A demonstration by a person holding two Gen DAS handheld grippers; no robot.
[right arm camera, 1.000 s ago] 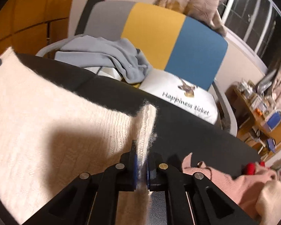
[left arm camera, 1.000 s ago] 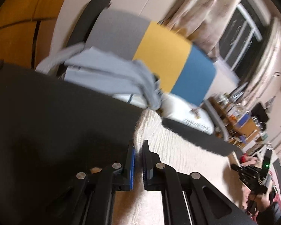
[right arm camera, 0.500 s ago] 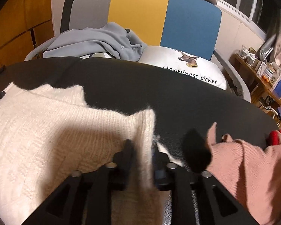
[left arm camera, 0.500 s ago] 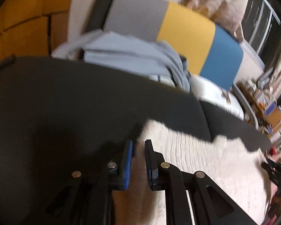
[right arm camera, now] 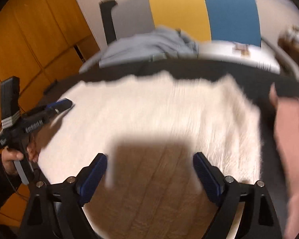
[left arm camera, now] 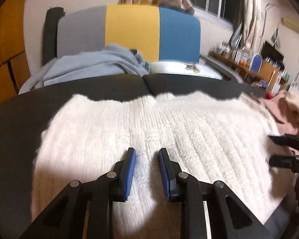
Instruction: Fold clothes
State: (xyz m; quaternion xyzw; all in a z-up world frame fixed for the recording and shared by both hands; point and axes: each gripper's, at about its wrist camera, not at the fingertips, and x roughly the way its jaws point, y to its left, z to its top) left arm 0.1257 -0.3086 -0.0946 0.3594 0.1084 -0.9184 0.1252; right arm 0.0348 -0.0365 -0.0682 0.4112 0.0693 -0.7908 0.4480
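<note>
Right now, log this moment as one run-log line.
stage: sweater spread | white knit sweater: flat on dark surface | left gripper: open, empty | right gripper: open, empty | pink garment: right edge

The sweater (left arm camera: 149, 131) lies spread flat on the table (left arm camera: 20, 119), filling most of its near side. The left gripper (left arm camera: 147, 166) sits over the sweater's near middle, the right gripper (right arm camera: 149, 171) over its near edge, further right. In the right wrist view the left gripper shows at the sweater's left edge, held by a hand (right arm camera: 14, 157). A second garment (right arm camera: 293, 139) lies on the table just right of the sweater. Behind the table stands a chair (left arm camera: 129, 27); a shirt (left arm camera: 93, 63) lies heaped on its seat at the left, a cushion (left arm camera: 181, 69) beside it at the right. A shelf (left arm camera: 249, 67) stands far right.
</note>
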